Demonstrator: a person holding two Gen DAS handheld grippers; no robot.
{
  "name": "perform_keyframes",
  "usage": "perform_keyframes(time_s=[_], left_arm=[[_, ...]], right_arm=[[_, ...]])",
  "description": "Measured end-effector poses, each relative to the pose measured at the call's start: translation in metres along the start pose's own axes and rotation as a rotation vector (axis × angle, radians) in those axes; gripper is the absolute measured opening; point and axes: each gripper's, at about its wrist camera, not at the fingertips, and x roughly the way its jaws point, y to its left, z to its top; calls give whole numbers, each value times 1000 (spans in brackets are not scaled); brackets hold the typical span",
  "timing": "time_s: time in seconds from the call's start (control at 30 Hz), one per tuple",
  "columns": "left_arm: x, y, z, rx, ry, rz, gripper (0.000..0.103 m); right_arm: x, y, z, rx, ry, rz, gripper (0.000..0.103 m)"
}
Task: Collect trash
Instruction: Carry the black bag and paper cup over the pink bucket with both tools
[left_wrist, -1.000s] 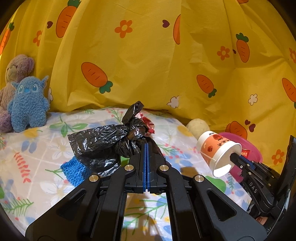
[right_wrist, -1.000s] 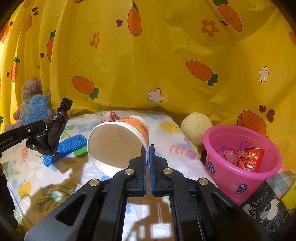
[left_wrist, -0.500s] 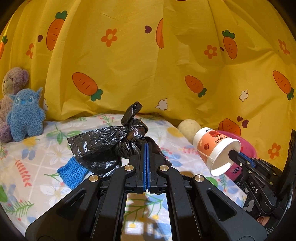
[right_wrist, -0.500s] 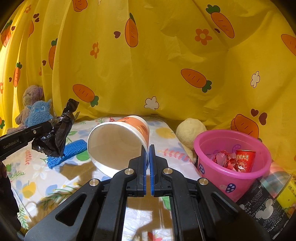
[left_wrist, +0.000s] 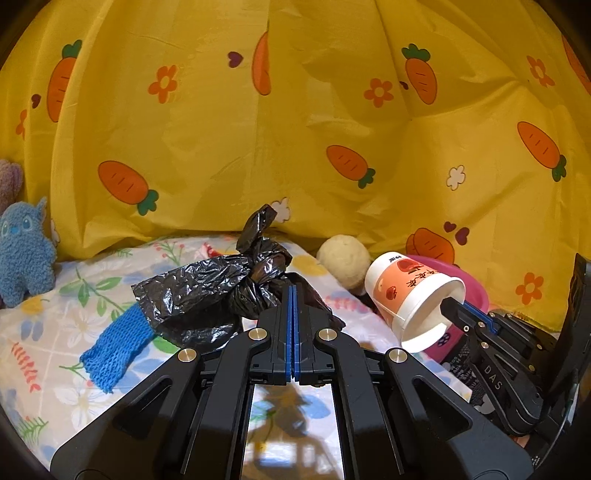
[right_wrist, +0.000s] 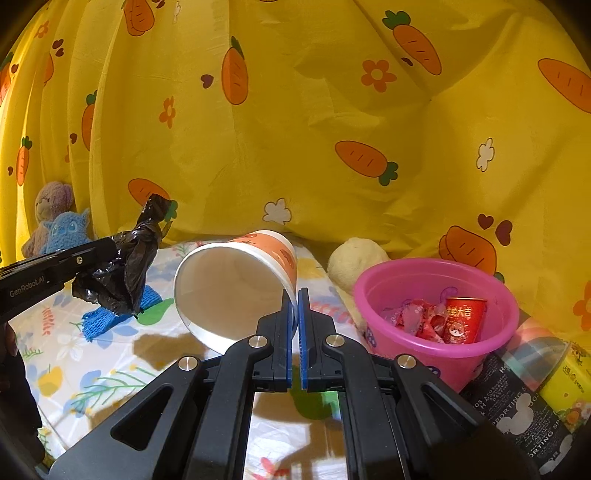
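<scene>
My left gripper (left_wrist: 292, 291) is shut on a crumpled black plastic bag (left_wrist: 214, 288) and holds it above the floral sheet; it also shows at the left of the right wrist view (right_wrist: 122, 266). My right gripper (right_wrist: 294, 295) is shut on the rim of an orange and white paper cup (right_wrist: 236, 284), tilted with its mouth towards the camera. The cup (left_wrist: 410, 291) and right gripper (left_wrist: 465, 310) show at the right of the left wrist view. A pink bucket (right_wrist: 436, 280) at the right holds red wrappers and a small red cup (right_wrist: 461, 317).
A blue knitted cloth (left_wrist: 114, 343) lies on the floral sheet (left_wrist: 55, 332). Blue (left_wrist: 22, 254) and brown (right_wrist: 51, 199) plush toys sit at far left. A cream plush ball (right_wrist: 354, 258) lies behind the bucket. A yellow carrot curtain (right_wrist: 332, 110) forms the backdrop. Dark and yellow packages (right_wrist: 532, 398) lie at bottom right.
Both grippers have lifted with their loads; the bag and cup sit higher against the curtain. The pink bucket has come nearer in the right wrist view. Both grips are unchanged.
</scene>
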Motion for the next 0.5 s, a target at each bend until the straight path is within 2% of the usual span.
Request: perform_keyframes(time_s=[0.17, 0.4, 0.5], left_arm=[[22, -36, 12, 41, 9, -84, 0], [63, -89, 25, 64, 44, -249, 0], [82, -108, 26, 76, 61, -283, 0]], right_arm=[[-6, -36, 4, 28, -24, -114, 4], [-9, -92, 9, 97, -45, -272, 4], [-7, -111, 11, 126, -44, -321, 4]])
